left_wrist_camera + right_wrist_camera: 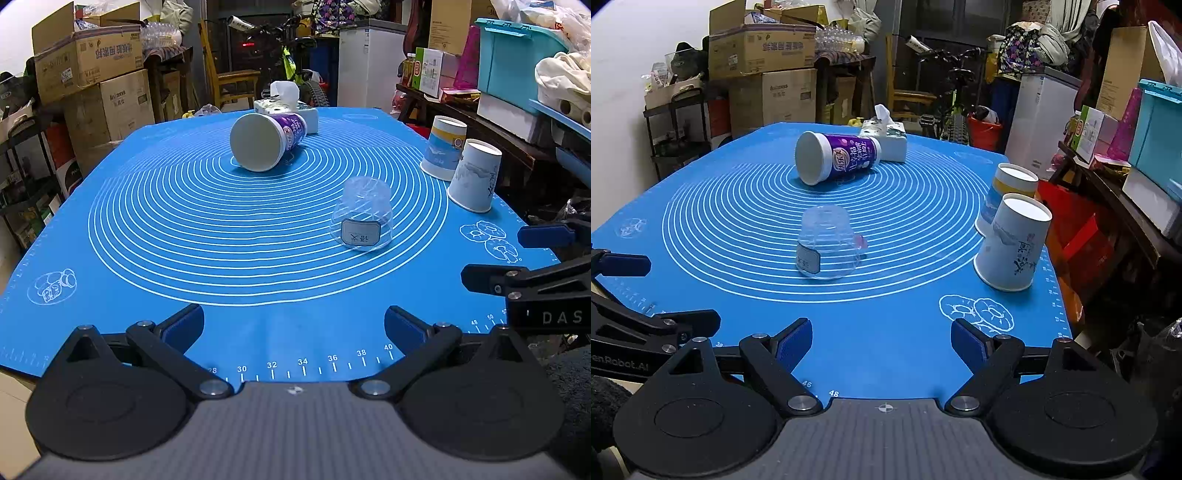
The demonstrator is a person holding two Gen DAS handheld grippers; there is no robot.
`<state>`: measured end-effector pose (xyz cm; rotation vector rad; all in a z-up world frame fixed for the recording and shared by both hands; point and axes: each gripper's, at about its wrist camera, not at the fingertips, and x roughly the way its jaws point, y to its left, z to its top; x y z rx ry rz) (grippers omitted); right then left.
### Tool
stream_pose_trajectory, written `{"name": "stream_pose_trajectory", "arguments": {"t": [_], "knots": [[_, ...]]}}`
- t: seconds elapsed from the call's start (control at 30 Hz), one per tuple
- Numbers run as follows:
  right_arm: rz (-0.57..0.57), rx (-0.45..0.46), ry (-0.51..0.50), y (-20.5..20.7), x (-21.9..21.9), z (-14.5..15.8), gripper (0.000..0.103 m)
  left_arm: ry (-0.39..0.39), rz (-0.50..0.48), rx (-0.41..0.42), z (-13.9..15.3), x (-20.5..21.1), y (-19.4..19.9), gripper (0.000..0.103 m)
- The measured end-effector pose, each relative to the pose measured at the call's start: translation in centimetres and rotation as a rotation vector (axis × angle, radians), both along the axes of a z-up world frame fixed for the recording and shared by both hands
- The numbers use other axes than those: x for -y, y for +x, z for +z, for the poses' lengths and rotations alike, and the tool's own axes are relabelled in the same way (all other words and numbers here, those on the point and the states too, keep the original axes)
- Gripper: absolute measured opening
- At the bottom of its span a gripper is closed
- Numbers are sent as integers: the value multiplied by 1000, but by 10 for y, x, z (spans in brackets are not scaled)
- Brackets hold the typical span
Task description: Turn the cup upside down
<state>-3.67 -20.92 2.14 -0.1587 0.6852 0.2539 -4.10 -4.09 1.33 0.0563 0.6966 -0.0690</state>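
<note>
A purple-and-white paper cup (pixel 267 140) lies on its side on the blue mat (pixel 184 229), its flat end toward me; it also shows in the right wrist view (pixel 836 157). A clear glass cup (pixel 364 218) with a label stands upside down; it also shows in the right wrist view (pixel 827 242). Two pale blue paper cups (pixel 476 181) (pixel 444 147) stand upside down at the right edge, and show in the right wrist view (pixel 1014 242) (pixel 1008 192). My left gripper (pixel 293 326) and right gripper (pixel 882 341) are open and empty, low over the near edge.
A tissue box (pixel 286 105) sits behind the lying cup. Cardboard boxes (pixel 92 70) stack at the left. A white fridge (pixel 369 62), a bicycle and a cluttered shelf with a teal bin (pixel 517 55) lie behind and to the right.
</note>
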Motion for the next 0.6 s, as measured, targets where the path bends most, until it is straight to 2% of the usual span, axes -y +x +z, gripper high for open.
{"name": "stream_pose_trajectory", "arguments": {"t": [0.6], "knots": [[-7,-11,8,0,2,0,85,-2,2,-2,-1,-1,0,103]]}}
